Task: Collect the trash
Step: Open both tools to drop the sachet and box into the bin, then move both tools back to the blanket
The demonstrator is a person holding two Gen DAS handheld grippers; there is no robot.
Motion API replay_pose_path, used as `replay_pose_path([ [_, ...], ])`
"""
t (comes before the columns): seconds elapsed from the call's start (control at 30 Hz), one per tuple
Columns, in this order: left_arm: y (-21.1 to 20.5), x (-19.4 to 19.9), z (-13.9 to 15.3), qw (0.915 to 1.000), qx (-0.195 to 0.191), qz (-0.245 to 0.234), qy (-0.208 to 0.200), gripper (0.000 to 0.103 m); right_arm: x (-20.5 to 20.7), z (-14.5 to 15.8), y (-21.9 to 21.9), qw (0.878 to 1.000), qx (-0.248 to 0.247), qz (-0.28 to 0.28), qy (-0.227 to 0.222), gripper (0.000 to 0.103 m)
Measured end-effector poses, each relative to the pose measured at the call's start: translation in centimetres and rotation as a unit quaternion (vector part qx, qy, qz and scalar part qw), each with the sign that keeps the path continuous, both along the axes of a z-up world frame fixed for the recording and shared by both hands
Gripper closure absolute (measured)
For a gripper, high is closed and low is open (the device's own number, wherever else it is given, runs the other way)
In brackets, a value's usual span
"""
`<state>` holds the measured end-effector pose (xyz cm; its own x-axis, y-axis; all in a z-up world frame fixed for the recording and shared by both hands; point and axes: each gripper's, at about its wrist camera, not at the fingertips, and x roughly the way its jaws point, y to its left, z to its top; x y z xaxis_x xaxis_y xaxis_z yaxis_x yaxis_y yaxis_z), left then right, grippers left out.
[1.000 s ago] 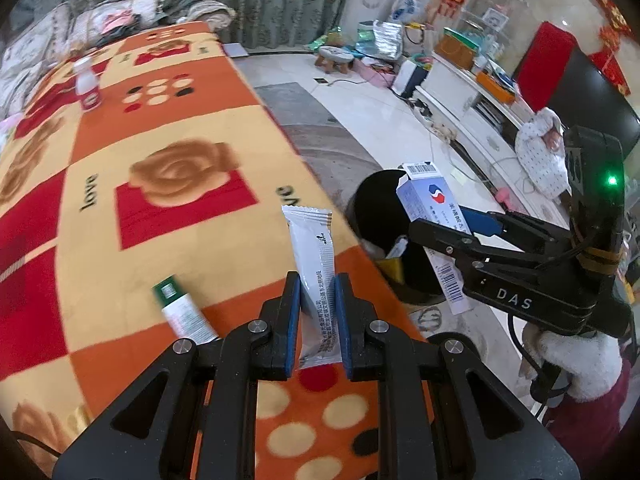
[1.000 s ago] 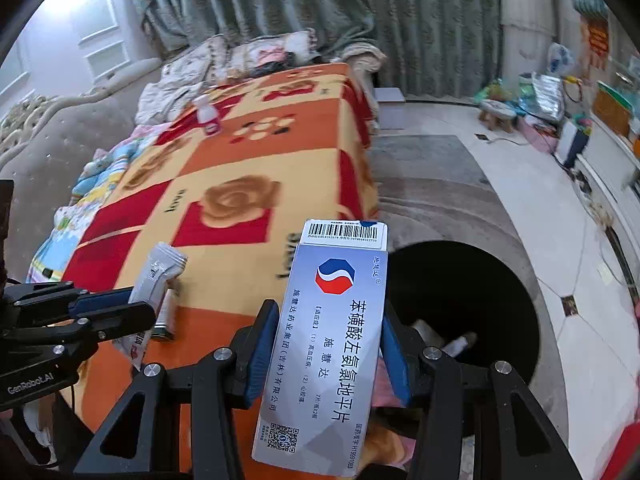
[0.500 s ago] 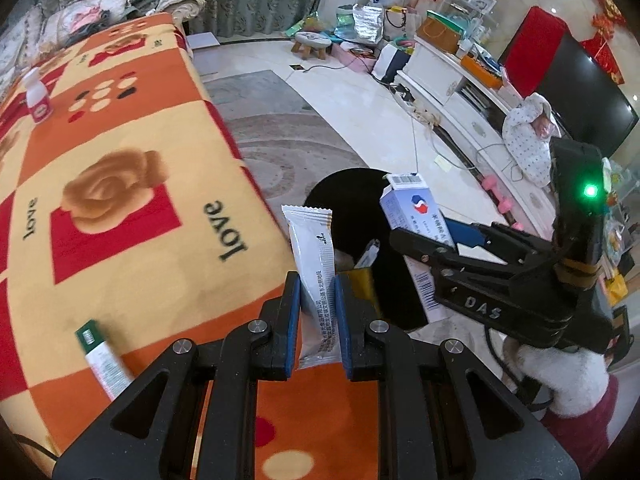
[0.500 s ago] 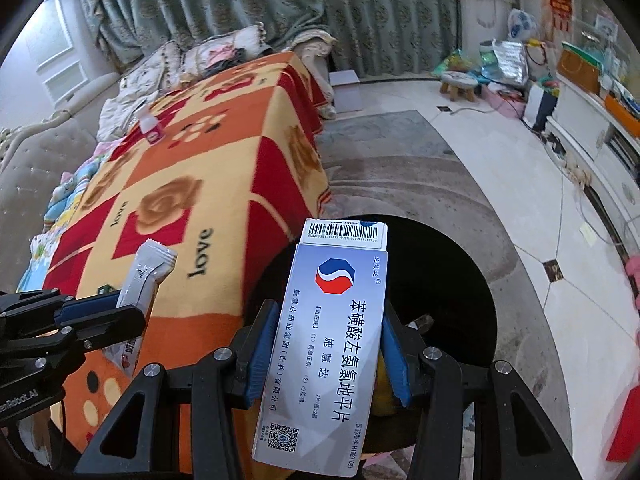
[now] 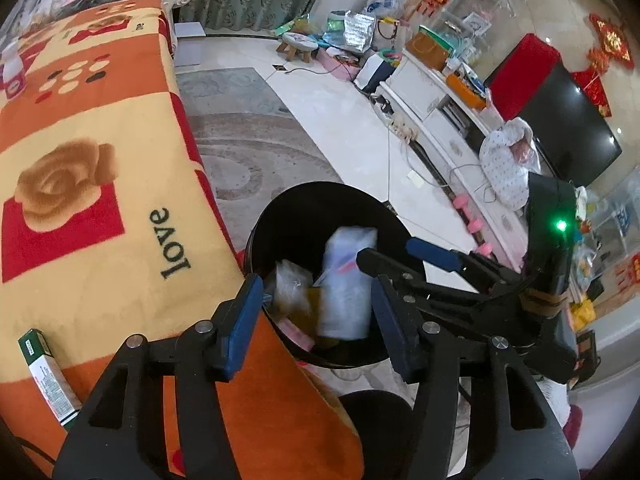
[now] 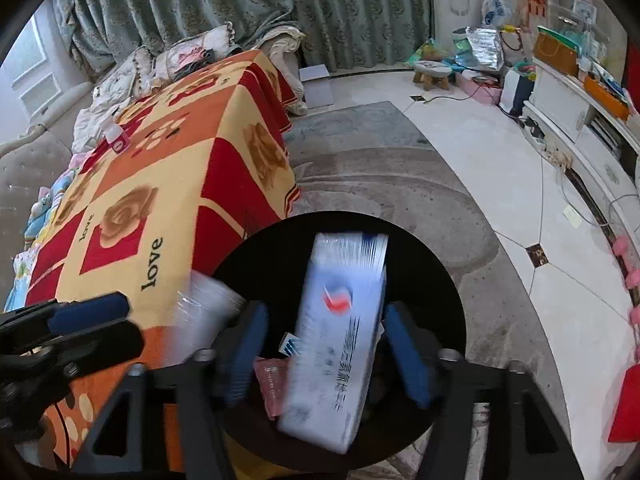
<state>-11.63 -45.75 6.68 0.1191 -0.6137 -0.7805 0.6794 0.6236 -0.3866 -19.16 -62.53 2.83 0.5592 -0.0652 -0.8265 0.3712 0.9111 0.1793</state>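
Note:
A black trash bin (image 5: 304,208) stands on the floor beside the blanket-covered table; it also shows in the right wrist view (image 6: 440,280). My left gripper (image 5: 316,312) is open and empty above the bin. My right gripper (image 6: 326,350) is open too; it shows in the left wrist view (image 5: 400,256). The white and blue medicine box (image 6: 340,336) is blurred, falling into the bin between the right fingers; it also shows in the left wrist view (image 5: 348,280). The silver sachet (image 6: 204,312) is a blur at the bin's left rim. Other trash lies in the bin.
A green and white box (image 5: 46,376) lies on the orange blanket (image 5: 100,128) at the near left. A small white bottle (image 5: 12,70) stands far back on it. A grey rug (image 6: 400,184) and tiled floor surround the bin. A white TV cabinet (image 5: 432,92) runs along the right.
Both grippers moved from over the table to above the bin and opened. The sachet left the left gripper and the medicine box left the right gripper; both are dropping into the bin.

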Motion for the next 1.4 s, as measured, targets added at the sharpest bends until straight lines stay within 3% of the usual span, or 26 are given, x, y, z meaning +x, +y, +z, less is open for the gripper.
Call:
replay_pose_path([
  [0.47, 3.2, -0.9, 1.3, 0.9983, 0.030, 0.030, -0.040, 0.048, 0.1, 0.1, 3.1, 0.999, 0.006, 0.031, 0.000, 0.036],
  [0.77, 7.6, -0.9, 2.1, 0.9951, 0.045, 0.065, -0.059, 0.048, 0.5, 1.5, 6.5, 0.998, 0.005, 0.066, -0.010, 0.036],
  [1.1, 14.7, -0.9, 2.5, 0.9899, 0.061, 0.107, -0.072, 0.048, 2.4, 2.1, 12.9, 0.991, 0.012, 0.132, -0.015, 0.036],
  [1.4, 25.2, -0.5, 2.0, 0.9813, 0.090, 0.156, -0.067, 0.048, 4.4, 2.1, 19.0, 0.980, 0.022, 0.196, -0.018, 0.036],
])
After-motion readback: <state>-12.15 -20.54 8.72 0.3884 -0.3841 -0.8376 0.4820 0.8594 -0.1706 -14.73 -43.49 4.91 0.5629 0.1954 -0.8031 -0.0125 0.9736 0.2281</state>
